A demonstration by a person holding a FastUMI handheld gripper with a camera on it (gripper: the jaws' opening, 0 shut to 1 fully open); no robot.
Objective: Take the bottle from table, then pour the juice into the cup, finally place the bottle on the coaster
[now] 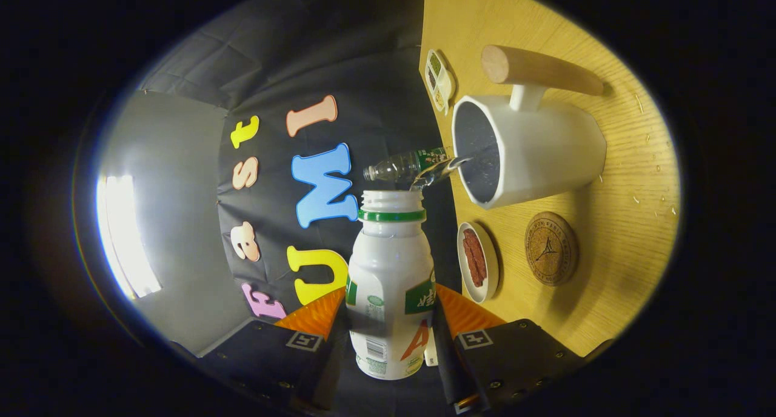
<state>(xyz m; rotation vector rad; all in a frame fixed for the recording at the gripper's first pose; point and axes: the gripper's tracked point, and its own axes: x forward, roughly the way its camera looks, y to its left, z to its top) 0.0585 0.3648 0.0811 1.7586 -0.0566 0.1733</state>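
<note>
Holding the white juice bottle [391,290] pinched between both fingers of your claw [388,320], you have it rolled hard over, so the desk [612,180] stands like a wall beside it. The bottle's open, green-ringed mouth sits just short of the white cup [539,156], whose wooden handle [539,70] juts out beyond it.

Your main risk is a miss. The mouth looks level with the cup's near rim rather than over the opening, so juice could run down the cup's outside and onto the desk. I cannot tell whether any juice is leaving the mouth; the clear streak there seems to belong to a small transparent bottle [406,165] lying beyond your fingers, its neck close to the cup's rim.

Pushing closer brings its own trouble: you could knock that clear bottle or nudge the cup. Tipping further with a smooth plastic body in the grip could let the bottle slip through your fingers.

Keep clear of the small dish of red strips [479,260] just ahead of your claw. The round cork coaster [550,248] lies next to that dish, below the cup, and a spill would probably wet it.
</note>
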